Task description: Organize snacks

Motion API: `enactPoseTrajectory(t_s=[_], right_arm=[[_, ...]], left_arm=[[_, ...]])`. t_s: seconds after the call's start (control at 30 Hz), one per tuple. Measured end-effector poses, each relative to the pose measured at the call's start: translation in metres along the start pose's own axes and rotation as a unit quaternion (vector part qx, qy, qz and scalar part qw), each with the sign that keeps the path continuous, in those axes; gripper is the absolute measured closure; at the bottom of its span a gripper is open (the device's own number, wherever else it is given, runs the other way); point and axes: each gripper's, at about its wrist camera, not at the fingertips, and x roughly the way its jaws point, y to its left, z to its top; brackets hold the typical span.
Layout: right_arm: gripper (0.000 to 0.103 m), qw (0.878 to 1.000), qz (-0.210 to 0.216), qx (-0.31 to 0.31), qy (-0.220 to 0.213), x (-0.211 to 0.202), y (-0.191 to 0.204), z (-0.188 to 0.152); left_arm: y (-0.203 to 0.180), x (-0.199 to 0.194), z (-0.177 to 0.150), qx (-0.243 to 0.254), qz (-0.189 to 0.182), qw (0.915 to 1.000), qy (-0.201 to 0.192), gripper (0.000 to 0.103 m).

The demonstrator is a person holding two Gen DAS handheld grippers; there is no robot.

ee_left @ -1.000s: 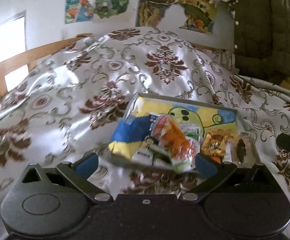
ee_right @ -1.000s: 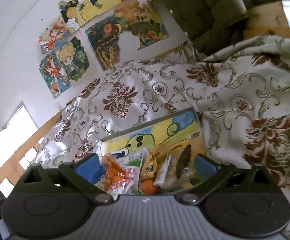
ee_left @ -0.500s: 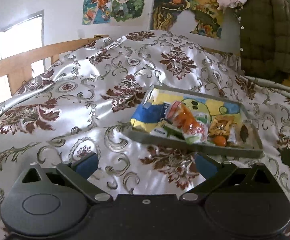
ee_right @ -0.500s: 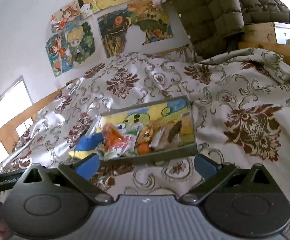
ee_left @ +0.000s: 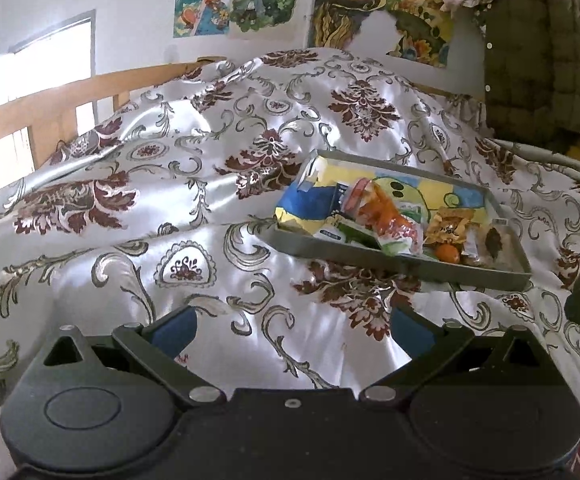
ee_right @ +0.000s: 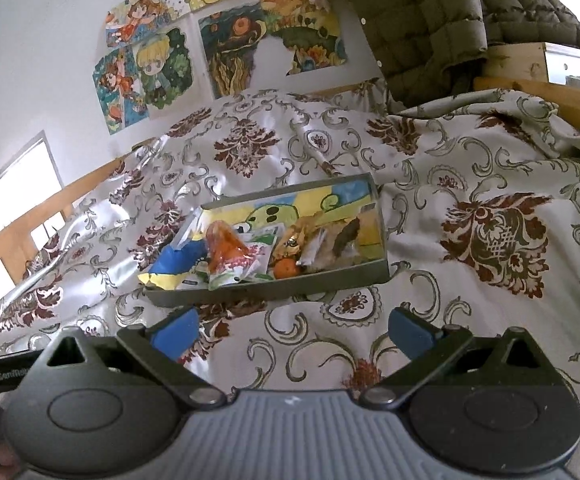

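A shallow grey tray (ee_left: 410,266) (ee_right: 273,290) with a cartoon-printed bottom lies on the bed. It holds several snacks: a blue and yellow bag (ee_left: 306,208) (ee_right: 175,264), an orange packet (ee_left: 386,216) (ee_right: 225,246), a small orange fruit (ee_left: 448,254) (ee_right: 285,269) and brown wrapped pieces (ee_left: 490,242) (ee_right: 338,240). My left gripper (ee_left: 292,330) is open and empty, well short of the tray, which sits ahead to its right. My right gripper (ee_right: 292,332) is open and empty just in front of the tray's near wall.
The bed has a shiny white cover with maroon flowers (ee_left: 169,200) (ee_right: 490,232). A wooden rail (ee_left: 49,104) runs along the left. Posters (ee_right: 225,40) hang on the wall, and an olive quilted jacket (ee_left: 542,60) (ee_right: 430,28) hangs at the back right.
Both grippers have pulled back from the tray. It was right between and under the fingers; now it lies farther ahead with bare bedcover in between. Both stay open.
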Motion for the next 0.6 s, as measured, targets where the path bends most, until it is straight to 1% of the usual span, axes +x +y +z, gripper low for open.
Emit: enactPoseTrajectory(t_s=[0.13,0.6], right_arm=[[0.000,1.000,-0.006,0.001,0.012,0.0059,-0.0018,-0.0018],[0.000,1.000,-0.002,-0.009,0.021,0.0101,0.0001,-0.0032]], left_arm=[[0.0011,0.0013,-0.0034,0.001,0.002,1.0000,0.004,0.001],[0.0043,0.0059,-0.0065,-0.004,0.004,0.9999,0.014,0.001]])
